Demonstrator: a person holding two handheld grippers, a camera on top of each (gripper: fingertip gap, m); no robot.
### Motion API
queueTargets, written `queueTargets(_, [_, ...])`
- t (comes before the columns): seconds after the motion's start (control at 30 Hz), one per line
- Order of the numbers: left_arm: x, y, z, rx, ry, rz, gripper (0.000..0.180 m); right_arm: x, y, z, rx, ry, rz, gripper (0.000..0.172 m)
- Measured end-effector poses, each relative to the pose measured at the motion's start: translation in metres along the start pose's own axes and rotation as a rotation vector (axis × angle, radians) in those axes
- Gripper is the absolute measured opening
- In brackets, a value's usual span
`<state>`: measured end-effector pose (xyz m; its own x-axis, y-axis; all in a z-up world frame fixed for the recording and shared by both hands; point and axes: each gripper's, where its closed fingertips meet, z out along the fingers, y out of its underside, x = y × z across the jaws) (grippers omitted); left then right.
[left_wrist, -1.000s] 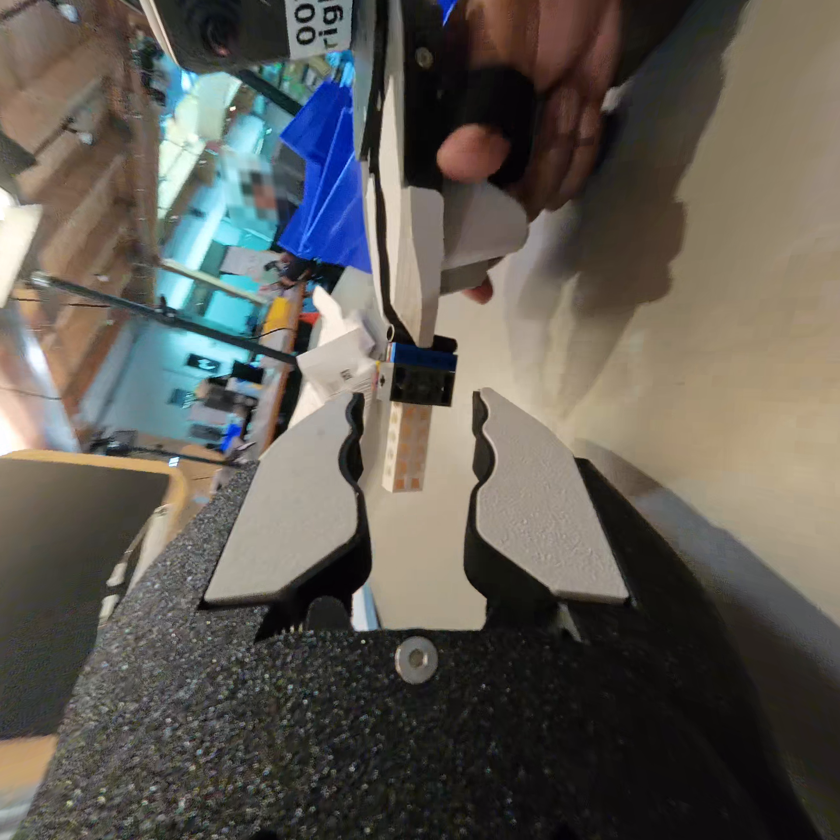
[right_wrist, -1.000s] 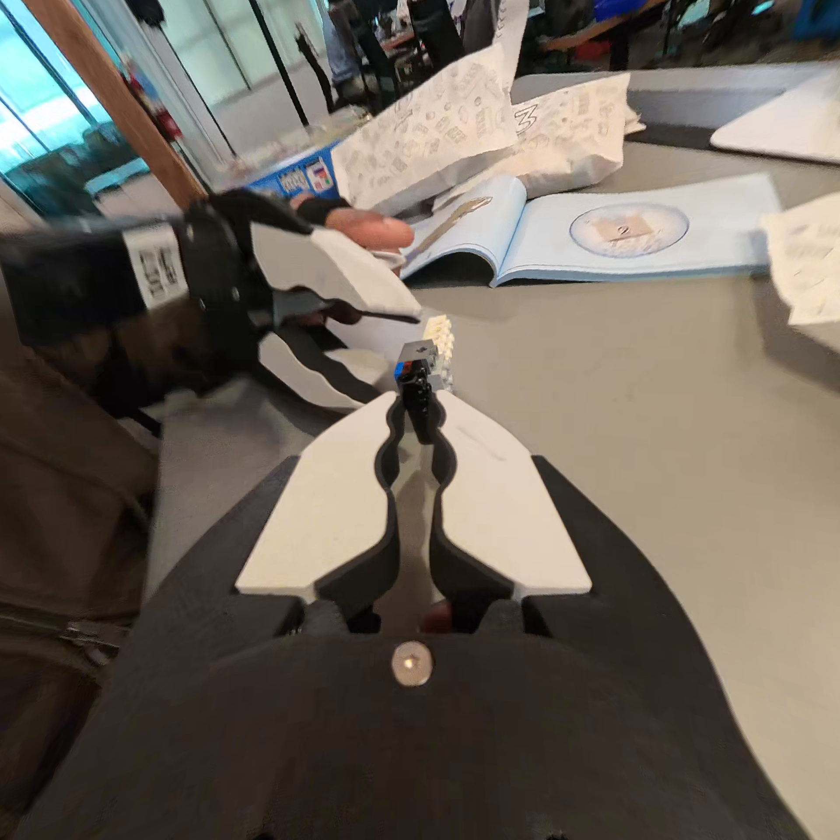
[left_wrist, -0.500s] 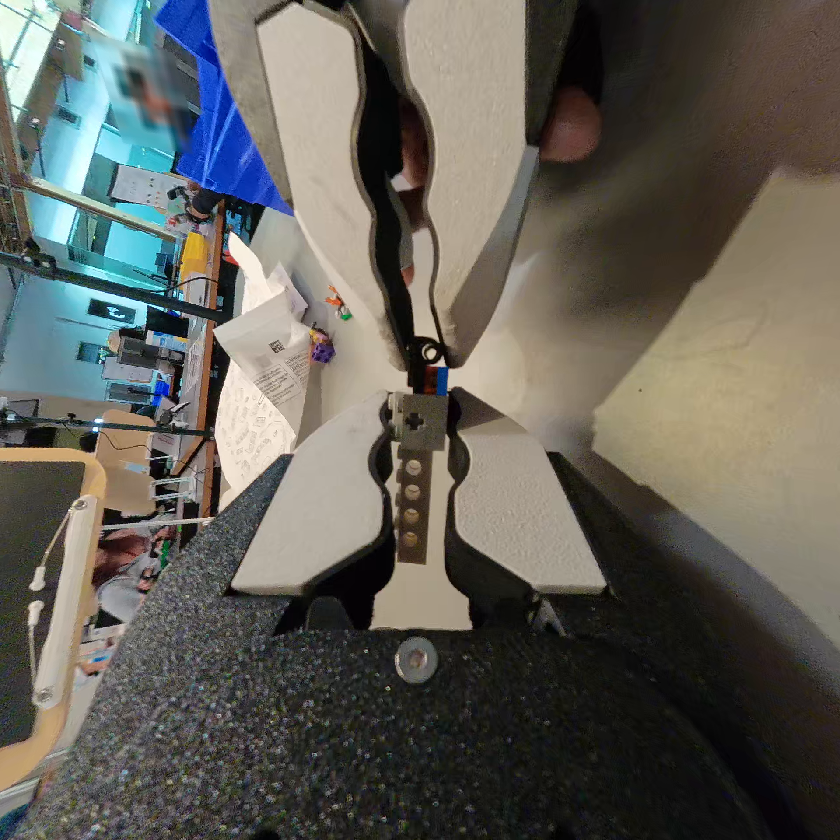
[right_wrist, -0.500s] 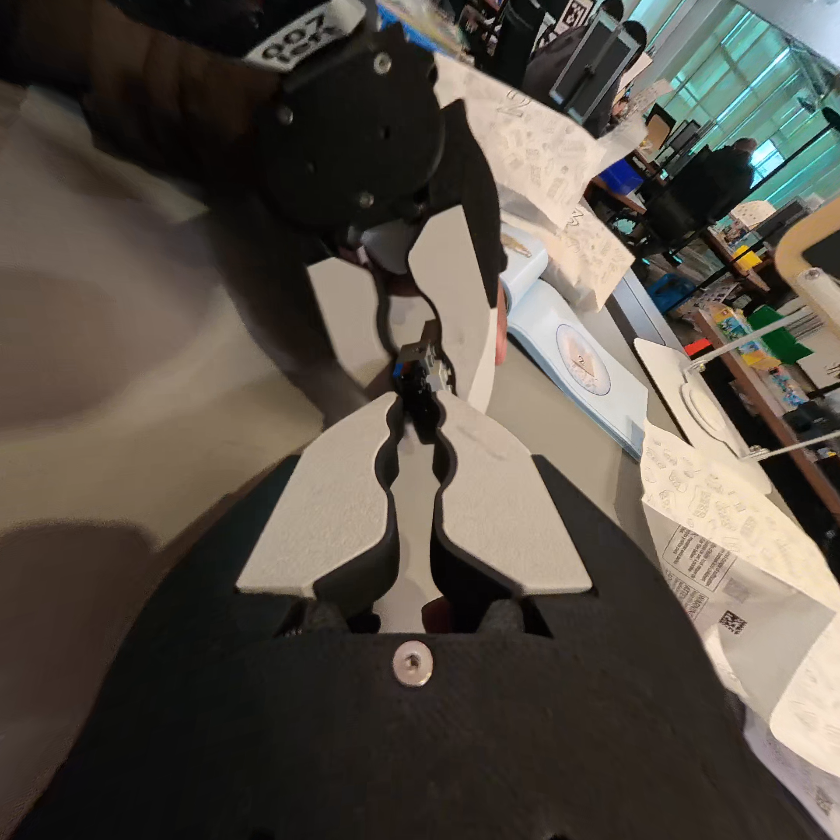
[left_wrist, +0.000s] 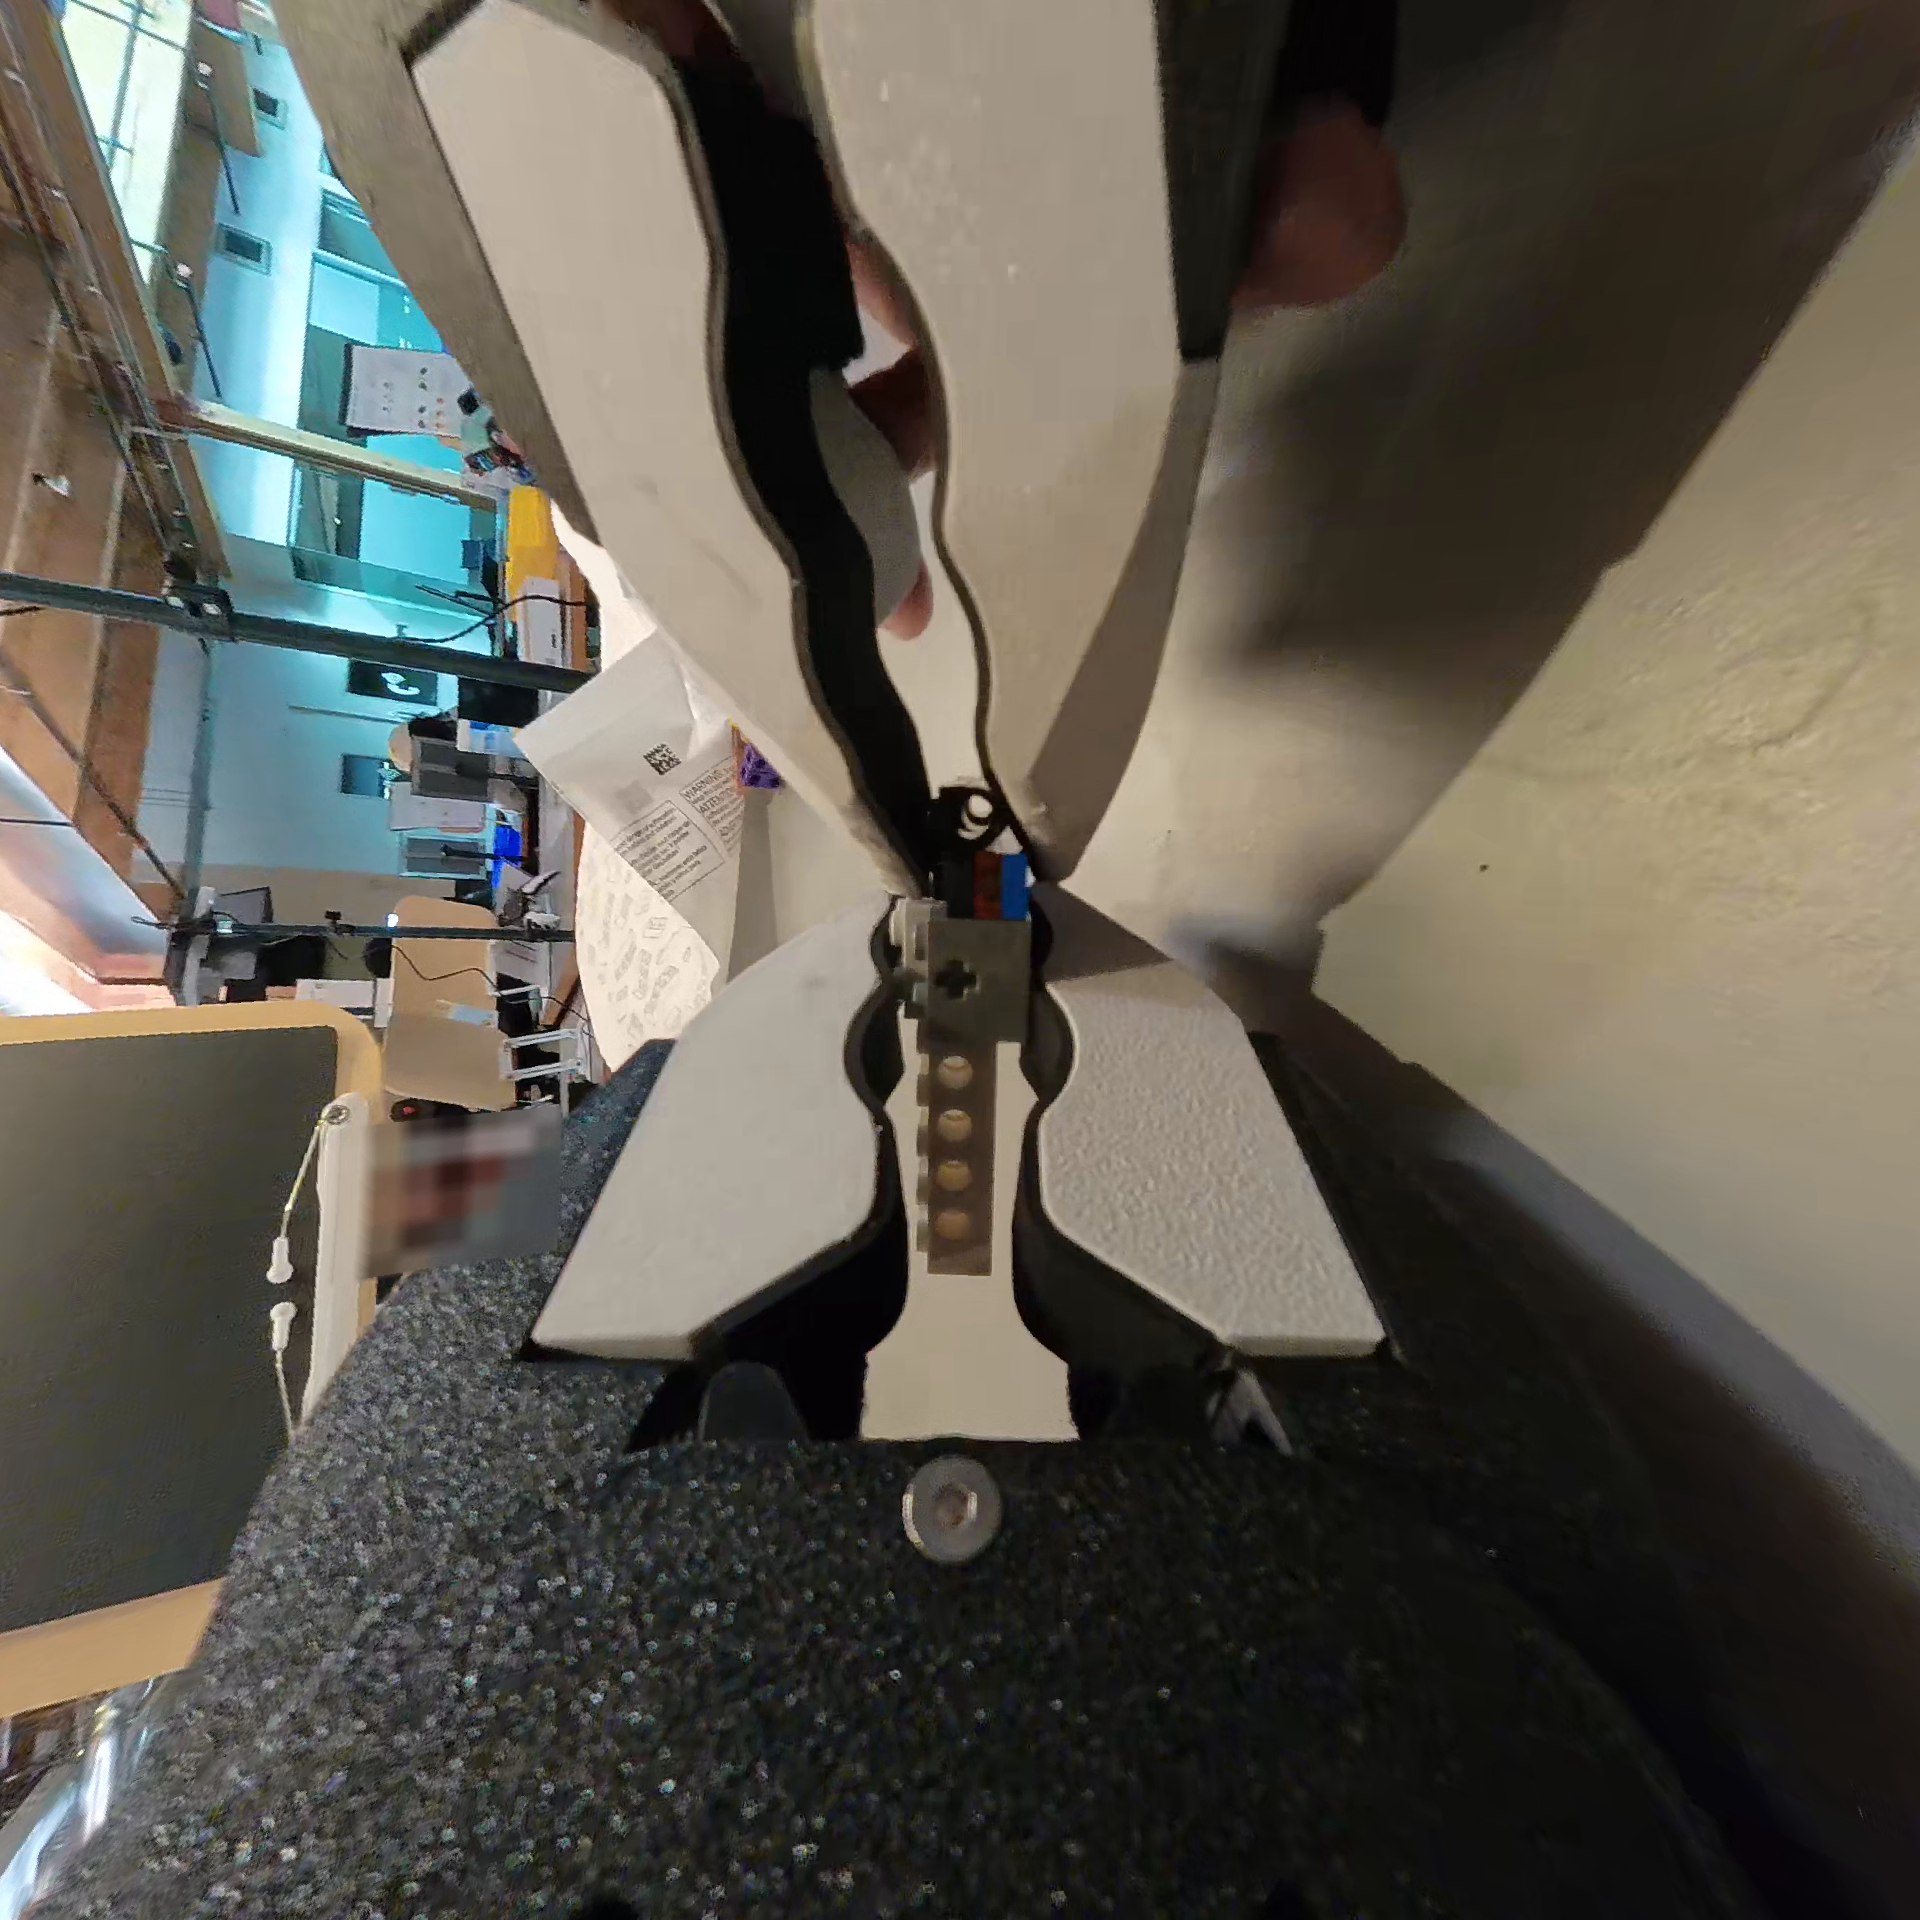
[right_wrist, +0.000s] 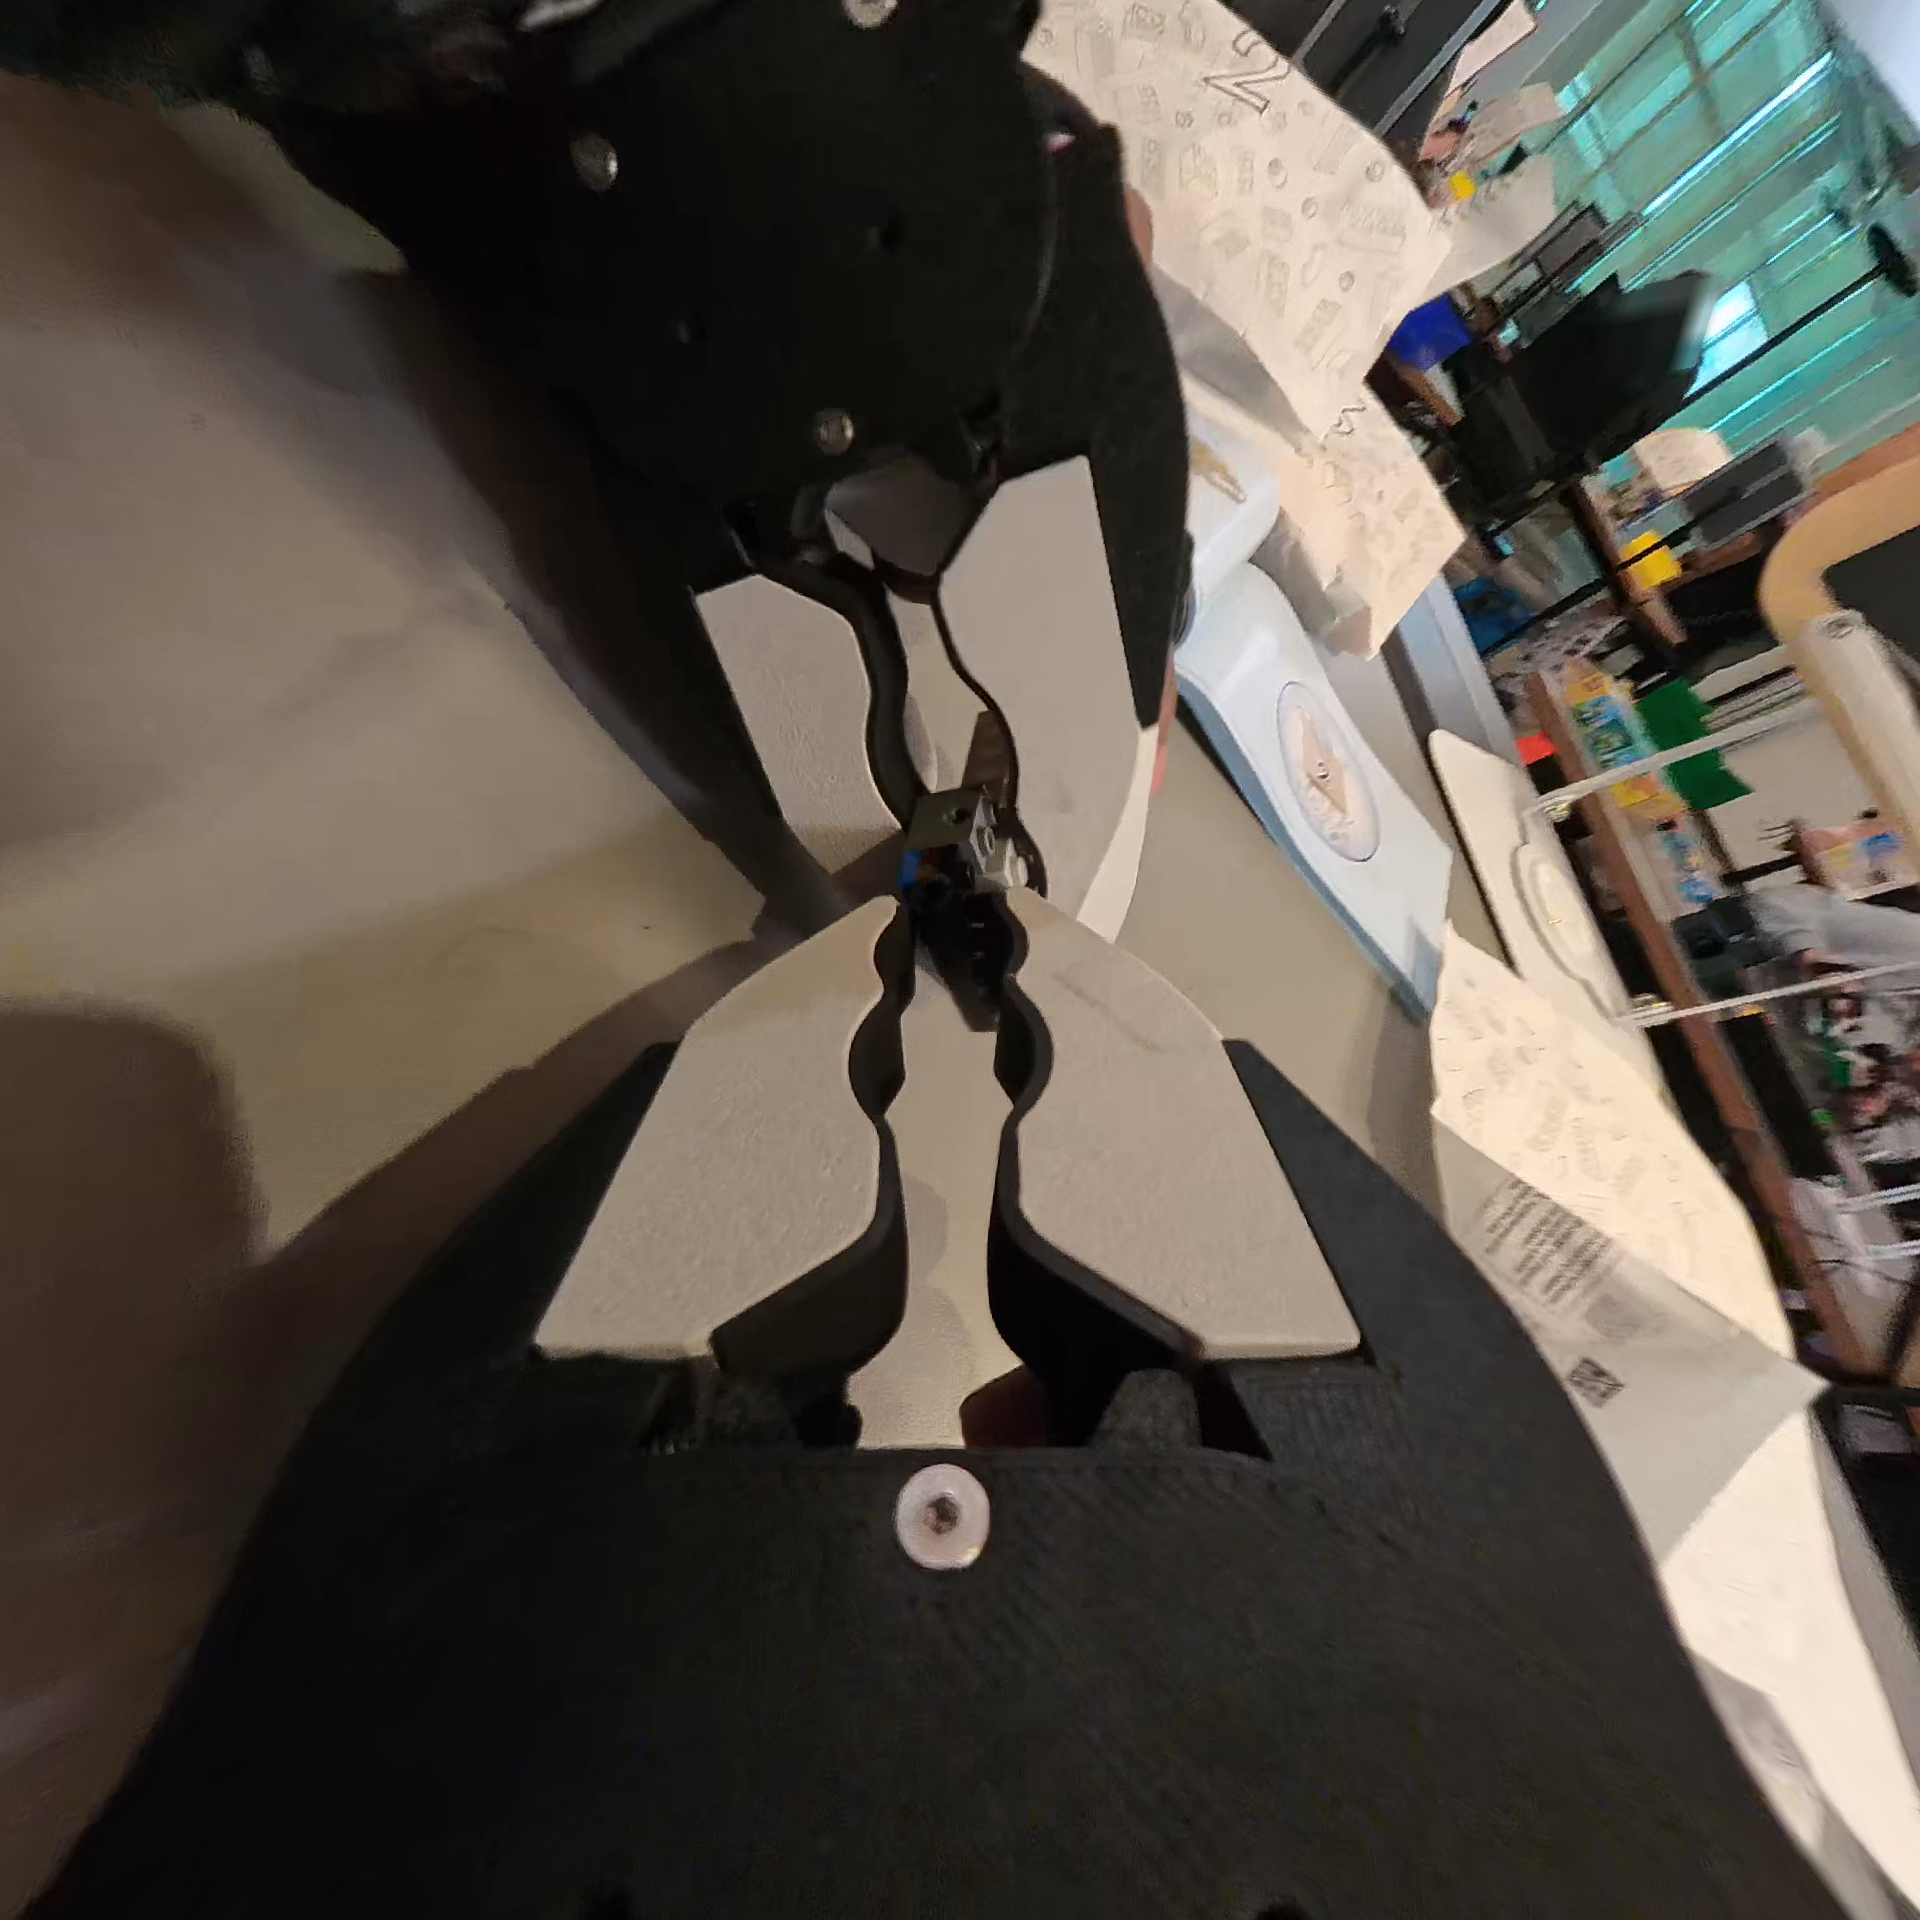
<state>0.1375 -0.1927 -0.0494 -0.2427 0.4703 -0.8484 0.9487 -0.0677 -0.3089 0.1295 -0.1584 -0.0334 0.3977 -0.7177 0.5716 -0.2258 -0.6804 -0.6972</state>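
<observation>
A small brick build is held between my two grippers above the beige table. In the left wrist view my left gripper is shut on its grey holed beam, just behind the grey block with a cross hole. My right gripper comes in from above, tip to tip, at the black, red and blue bricks. In the right wrist view my right gripper is shut on the black part. My left gripper holds the grey end beyond it.
An open light-blue booklet lies on the table to the right. Printed white paper bags lie around it, with a white tray and a purple brick. A person's hand holds the right gripper. The grippers are tip to tip, or close to it.
A second ago my left jaws stood wide apart around the grey beam; they have closed on it. Both grippers rolled and came tip to tip. The right grip on the black part has stayed.
</observation>
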Motion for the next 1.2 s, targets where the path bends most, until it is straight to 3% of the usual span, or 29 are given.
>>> queueTargets(0.23, [-0.003, -0.001, 0.001, 0.007, -0.031, 0.033, 0.018, 0.000, 0.000, -0.002, 0.028, -0.123, 0.202, 0.013])
queueTargets(0.53, [0.001, 0.000, 0.002, -0.009, -0.016, 0.049, 0.018, -0.003, 0.002, -0.002, 0.032, -0.197, 0.289, 0.012])
queueTargets(0.8, [0.007, 0.008, 0.006, -0.050, 0.041, -0.024, 0.018, -0.001, 0.004, -0.001, 0.017, -0.035, 0.041, 0.013])
queueTargets(1.2, [0.008, 0.008, 0.005, -0.057, 0.049, -0.031, 0.018, -0.001, 0.010, 0.003, -0.049, 0.034, -0.107, 0.010])
